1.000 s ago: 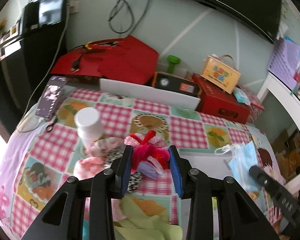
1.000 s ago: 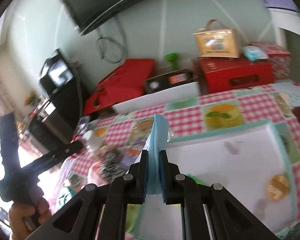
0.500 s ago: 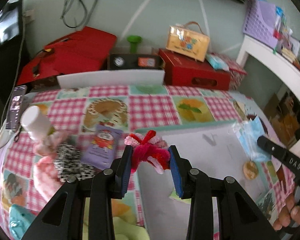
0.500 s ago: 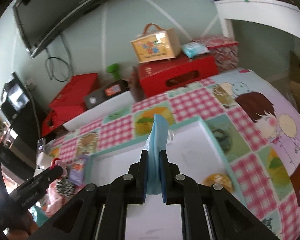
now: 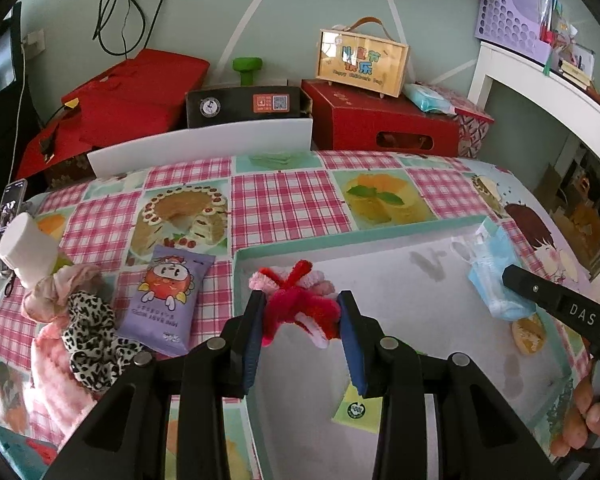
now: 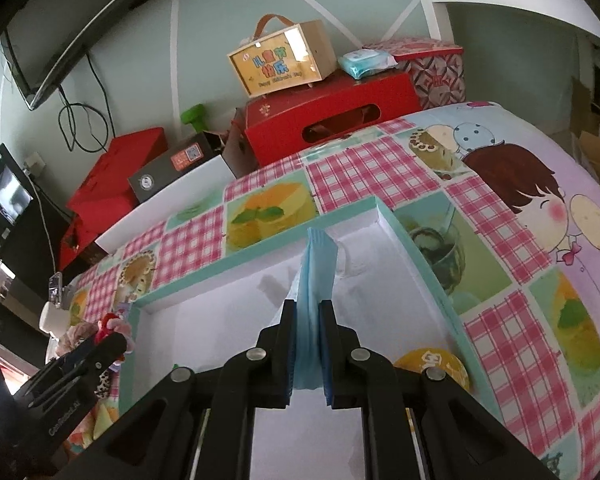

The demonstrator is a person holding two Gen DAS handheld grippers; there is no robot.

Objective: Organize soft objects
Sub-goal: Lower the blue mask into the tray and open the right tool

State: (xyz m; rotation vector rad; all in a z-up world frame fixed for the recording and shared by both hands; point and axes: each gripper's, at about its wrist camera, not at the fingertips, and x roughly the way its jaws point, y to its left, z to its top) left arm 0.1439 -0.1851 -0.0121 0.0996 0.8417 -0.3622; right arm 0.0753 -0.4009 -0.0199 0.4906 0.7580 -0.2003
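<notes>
Tray (image 5: 440, 227) now under both grippers, vs. off to the side a sec ago. Left gripper (image 5: 300, 316), jaws clamped on pink-red fuzzy toy (image 5: 296, 300), over tray's near-left corner. Right gripper (image 6: 308, 344), jaws shut on blue mask (image 6: 315, 280), low over tray's far-right part. Prob. drop-off next; scrunchies (image 5: 80, 312) left on tabletop (image 5: 288, 200).

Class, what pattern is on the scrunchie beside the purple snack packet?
Leopard print scrunchie, clearest in left wrist view.

Checked tablecloth (image 5: 288, 200) covers the table, bearing a shallow white tray (image 5: 380, 236), purple snack packet (image 5: 168, 300), leopard scrunchie (image 5: 92, 332) and white bottle (image 5: 28, 248).
</notes>
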